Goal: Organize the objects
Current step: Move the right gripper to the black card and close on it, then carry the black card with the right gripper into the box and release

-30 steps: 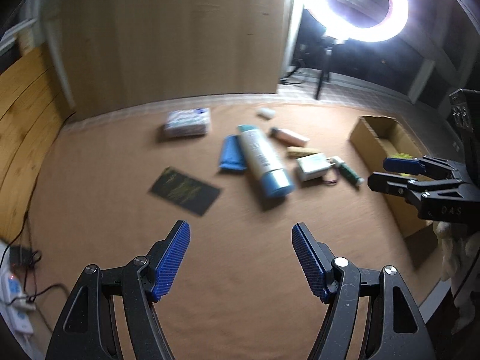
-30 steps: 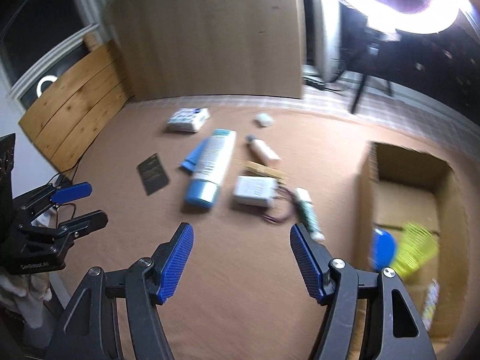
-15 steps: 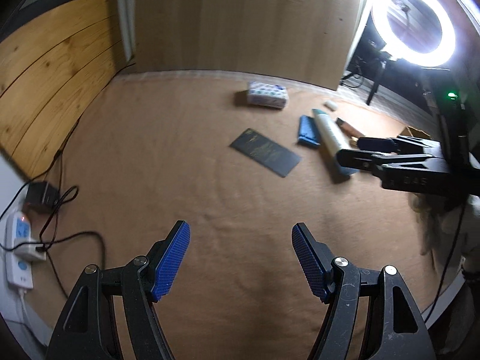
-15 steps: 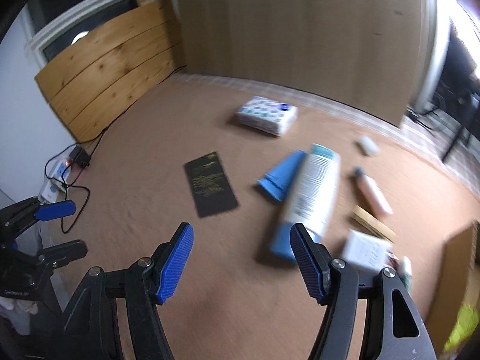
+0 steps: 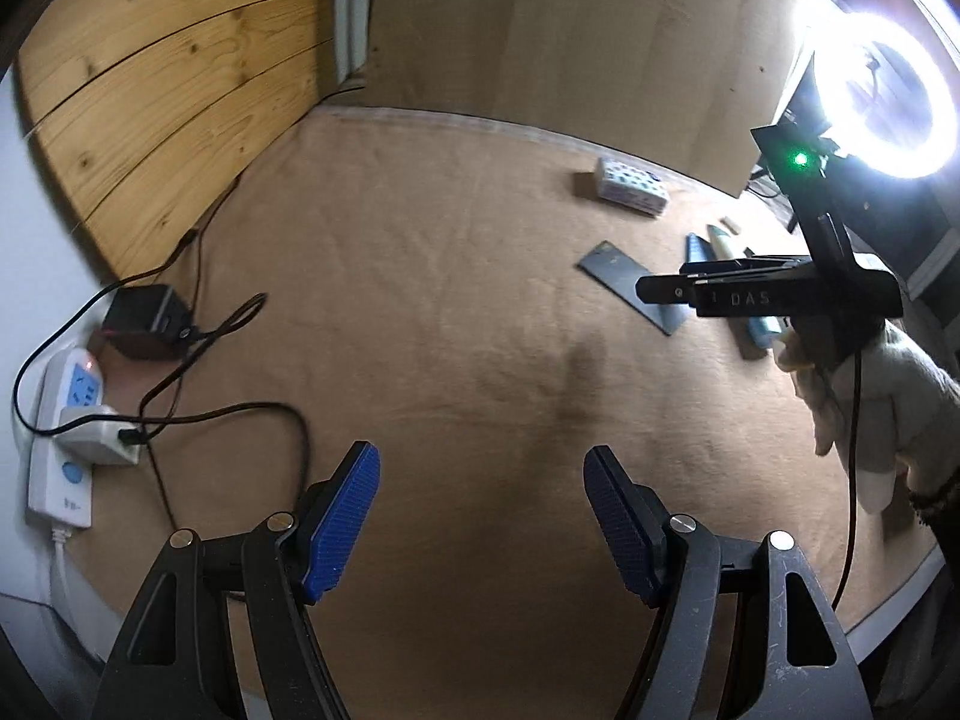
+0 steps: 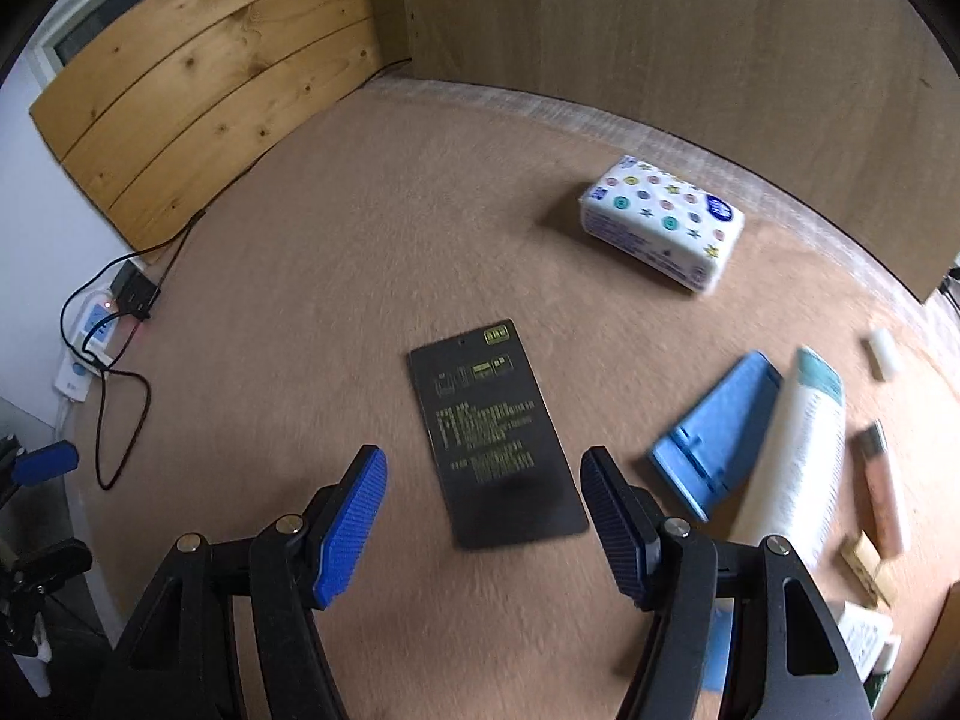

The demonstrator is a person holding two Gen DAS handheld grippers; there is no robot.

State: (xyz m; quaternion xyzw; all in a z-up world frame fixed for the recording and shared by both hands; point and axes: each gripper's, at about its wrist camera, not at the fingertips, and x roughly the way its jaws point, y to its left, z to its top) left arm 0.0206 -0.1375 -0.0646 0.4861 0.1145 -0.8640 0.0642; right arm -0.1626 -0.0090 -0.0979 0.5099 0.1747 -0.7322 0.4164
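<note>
My right gripper (image 6: 483, 468) hangs open above the near end of a flat black card (image 6: 495, 429) with yellow print, nothing between its blue pads. Right of the card lie a blue wedge-shaped holder (image 6: 717, 432), a white tube with a teal end (image 6: 795, 450) and a pink stick (image 6: 882, 489). A spotted tissue pack (image 6: 660, 222) sits farther back. My left gripper (image 5: 480, 471) is open over bare brown tabletop. In the left wrist view the right gripper (image 5: 666, 285) juts in from the right over the black card (image 5: 630, 282), held by a gloved hand (image 5: 864, 396).
A white power strip (image 5: 63, 420), a black adapter (image 5: 147, 330) and loose cables (image 5: 240, 414) lie at the table's left edge. Wooden boards (image 6: 198, 90) stand behind. A ring light (image 5: 882, 96) glares at the right. Small items crowd the right edge, among them a white box (image 6: 861, 633).
Both views have swung left across the table. The black card has come between the right gripper's fingers in its view; the cardboard box has dropped out of sight. Both grippers stay open.
</note>
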